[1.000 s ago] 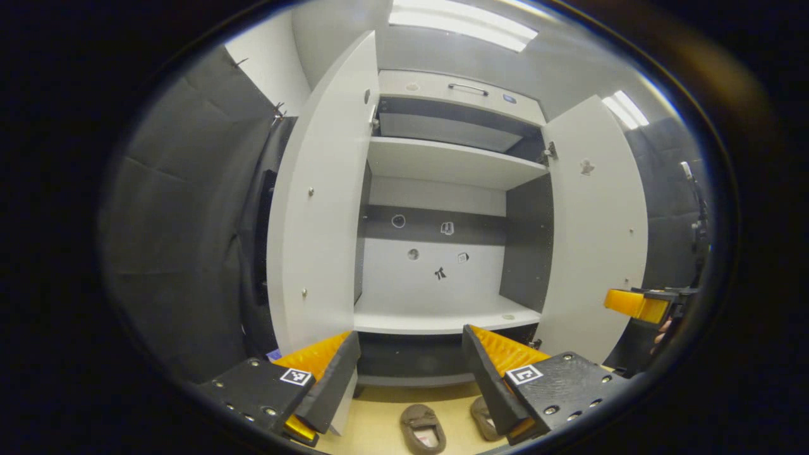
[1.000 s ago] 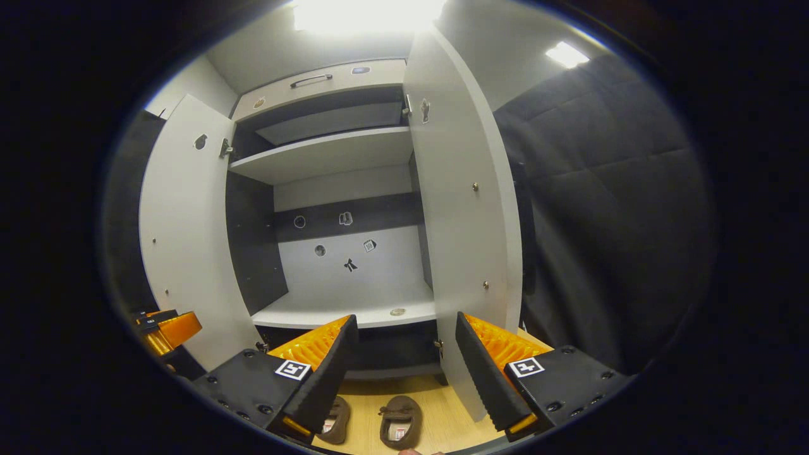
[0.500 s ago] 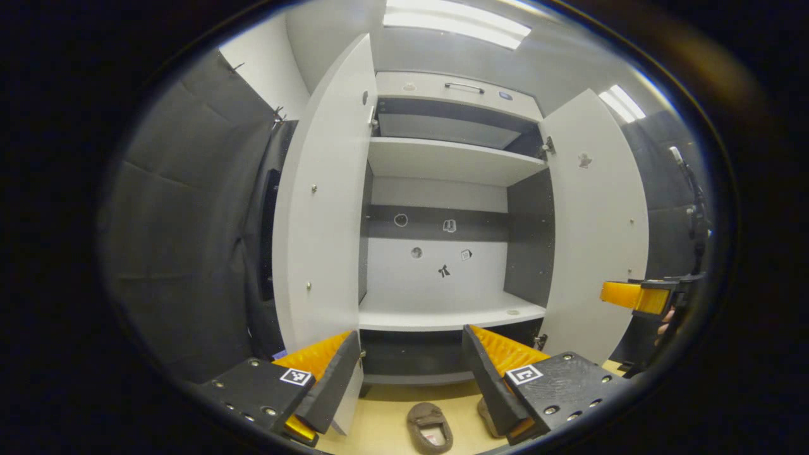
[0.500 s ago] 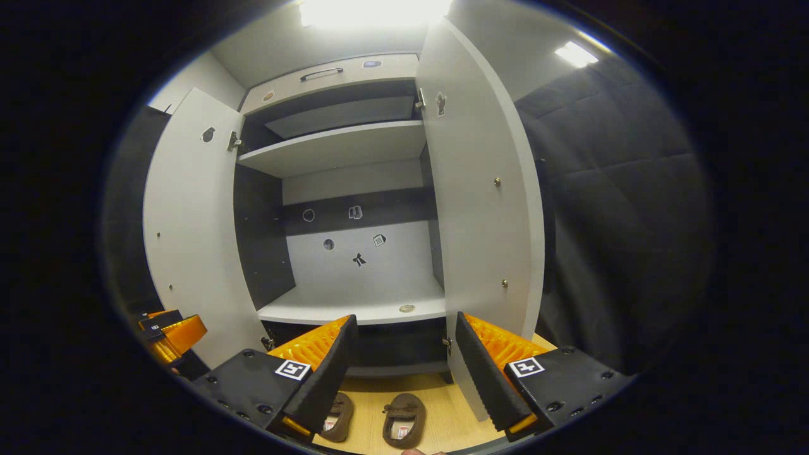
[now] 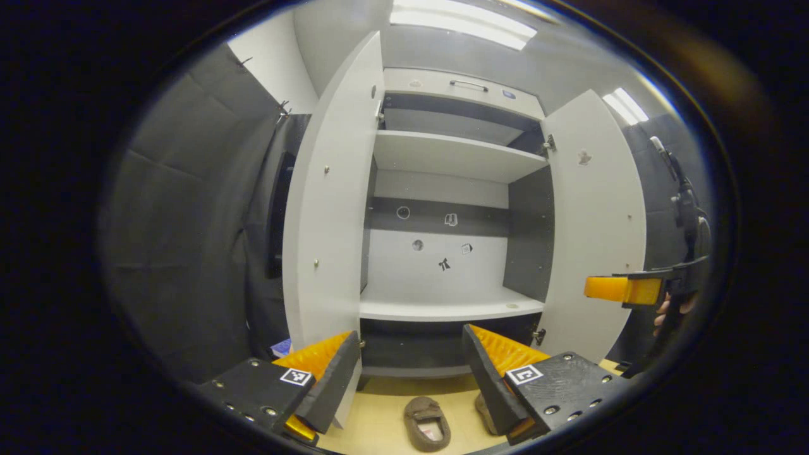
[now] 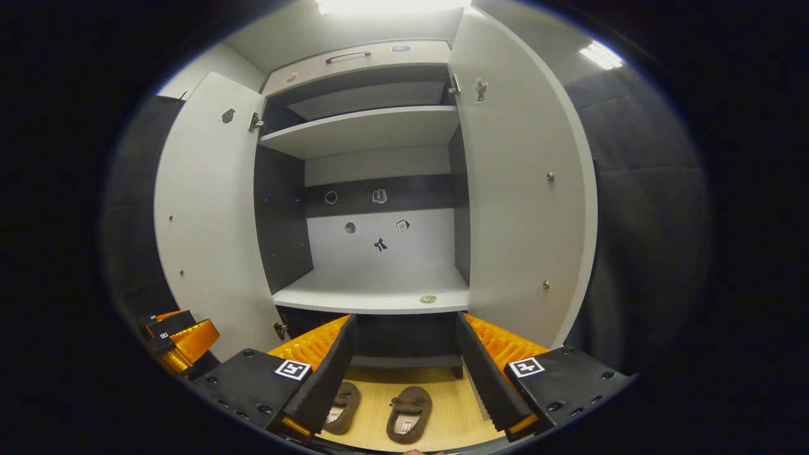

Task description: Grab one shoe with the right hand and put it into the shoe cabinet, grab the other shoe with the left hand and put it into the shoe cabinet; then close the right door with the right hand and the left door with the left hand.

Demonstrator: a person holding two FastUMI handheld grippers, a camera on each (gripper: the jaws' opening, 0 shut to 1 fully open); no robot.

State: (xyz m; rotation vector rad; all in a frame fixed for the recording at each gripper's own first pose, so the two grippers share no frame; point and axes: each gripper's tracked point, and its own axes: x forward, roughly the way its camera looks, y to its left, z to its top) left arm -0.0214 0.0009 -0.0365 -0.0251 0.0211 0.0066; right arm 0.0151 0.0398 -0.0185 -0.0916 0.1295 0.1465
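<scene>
Both grippers hang spread wide in front of the open shoe cabinet (image 6: 379,297), neither one pinching anything. Seen in the right gripper view, the right gripper (image 6: 404,373) has its two fingers parted over the wooden floor (image 6: 455,417), and the two brown slippers lie side by side down between and below them: the right slipper (image 6: 409,414) sits in the open gap between the fingers, while the left slipper (image 6: 341,407) is just beside it, partly tucked behind the left-hand finger. Neither slipper touches the fingers. At the lower left edge of that view the left gripper (image 6: 180,335) shows farther off, near the left door (image 6: 202,221).

In the left gripper view, the left gripper (image 5: 411,373) is likewise parted with nothing between its fingers. One slipper (image 5: 426,423) lies on the floor in the gap, toes toward the cabinet, and the other slipper (image 5: 483,404) is mostly hidden behind the right-hand finger. The right gripper (image 5: 622,289) shows at the right edge, held by a hand (image 5: 667,313), in front of the right door (image 5: 597,221).

Both doors stand swung wide open. The lower shelf (image 5: 449,309) is bare but for a small round fitting, and an upper shelf (image 5: 452,155) sits above it. Small stickers dot the back panel (image 6: 385,243).
</scene>
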